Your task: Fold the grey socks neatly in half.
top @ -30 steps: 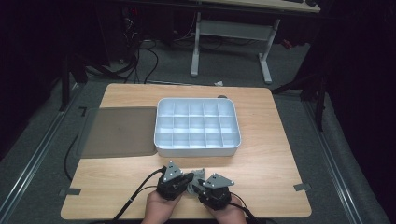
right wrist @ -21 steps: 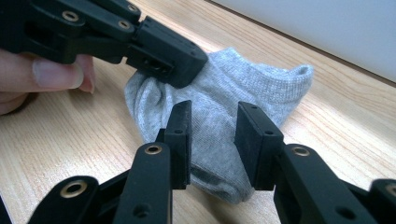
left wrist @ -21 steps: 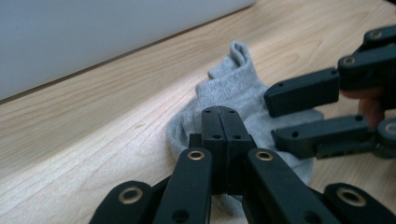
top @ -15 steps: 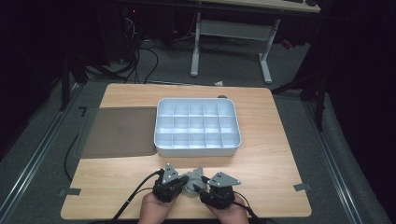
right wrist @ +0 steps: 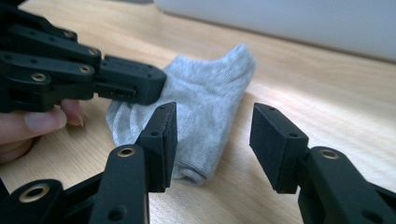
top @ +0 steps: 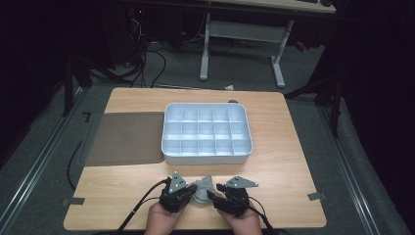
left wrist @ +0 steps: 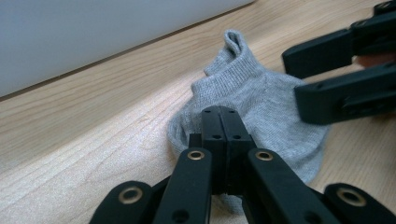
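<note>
High view: grey sock [top: 202, 188] lay bunched on the wooden table [top: 293, 161], on the person's side of the white compartment tray [top: 206, 133] and a little apart from it. Left gripper [top: 188, 195] and right gripper [top: 213, 195] sat either side of the sock, tips turned in toward each other, so the sock was pinned between two approach lines. A dark mat [top: 125, 138] lay just left of the tray, unused. Tray compartments looked bare (hard to be sure at this size).

Left gripper view: left gripper [left wrist: 219, 122] had its jaws pressed together on a fold of the sock [left wrist: 261, 100], cloth pinched at the near edge. I'd read that as an anchor, holding the fabric so it can't slide while the other side gets worked. The tray wall [left wrist: 93, 32] ran across the top, with the sock clear of it. The right gripper's jaws came in from the right, over the sock's far edge.

Right gripper view: right gripper [right wrist: 212, 135] jaws stood apart and had just been opening, with the rolled end of the sock [right wrist: 205, 107] lying between and beyond them, pads not pressing on it. Probably a release to re-grip elsewhere. The left gripper [right wrist: 149, 88] bit into the sock's left edge, a thumb [right wrist: 44, 121] behind it.
</note>
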A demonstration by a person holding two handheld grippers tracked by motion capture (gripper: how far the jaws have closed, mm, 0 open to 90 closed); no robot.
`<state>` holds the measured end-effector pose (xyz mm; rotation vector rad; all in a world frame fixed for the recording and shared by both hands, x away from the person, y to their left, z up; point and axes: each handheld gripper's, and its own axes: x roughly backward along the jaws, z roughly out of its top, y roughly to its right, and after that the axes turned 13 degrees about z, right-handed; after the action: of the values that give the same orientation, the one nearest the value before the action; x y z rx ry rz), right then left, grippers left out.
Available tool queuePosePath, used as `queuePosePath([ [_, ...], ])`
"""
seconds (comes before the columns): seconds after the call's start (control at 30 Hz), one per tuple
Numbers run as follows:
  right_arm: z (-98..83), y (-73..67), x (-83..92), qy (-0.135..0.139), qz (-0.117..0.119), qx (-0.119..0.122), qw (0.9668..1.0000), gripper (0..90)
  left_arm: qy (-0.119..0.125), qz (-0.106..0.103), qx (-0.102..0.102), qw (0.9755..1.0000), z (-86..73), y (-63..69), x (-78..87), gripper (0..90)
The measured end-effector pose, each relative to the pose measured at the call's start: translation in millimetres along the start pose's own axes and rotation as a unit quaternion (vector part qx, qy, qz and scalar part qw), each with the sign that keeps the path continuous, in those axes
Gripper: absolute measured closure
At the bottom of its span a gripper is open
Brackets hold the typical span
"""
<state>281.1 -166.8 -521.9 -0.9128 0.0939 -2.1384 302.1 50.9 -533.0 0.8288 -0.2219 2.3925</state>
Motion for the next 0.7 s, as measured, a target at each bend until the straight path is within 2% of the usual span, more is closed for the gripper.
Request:
queuePosePath([
  [0.17,-1.6,0.5,-7.4,-0.016,-0.002,-0.006,0.9999,54.1,0.0,0.001,-0.002,1.0,-0.1,0.5,0.3,89.9],
  [0.4,-2.9,1.7,-9.9,-0.018,0.013,-0.012,0.9997,68.5,0.002,0.002,-0.006,1.0,-0.2,1.7,0.9,88.4],
  [0.47,-3.7,0.6,-10.4,-0.016,0.019,-0.012,0.9996,75.0,-0.003,-0.005,0.011,0.9999,1.4,2.2,3.3,83.6],
  [0.5,-4.0,0.1,-10.5,-0.015,0.018,-0.004,0.9997,76.8,0.006,-0.006,0.016,0.9998,3.3,5.5,8.4,81.0],
  [0.57,-4.3,-3.4,-10.8,-0.017,0.013,0.005,0.9998,79.4,0.024,0.003,0.0,0.9997,5.5,15.6,14.3,79.5],
  [0.6,-4.5,-4.1,-11.1,-0.015,0.011,0.01,0.9998,79.7,0.025,0.005,-0.003,0.9997,5.3,18.0,14.2,79.8],
  [0.7,-4.5,-4.0,-11.0,-0.016,0.011,0.011,0.9998,80.2,0.007,0.0,-0.006,1.0,1.7,22.4,6.9,81.9],
])
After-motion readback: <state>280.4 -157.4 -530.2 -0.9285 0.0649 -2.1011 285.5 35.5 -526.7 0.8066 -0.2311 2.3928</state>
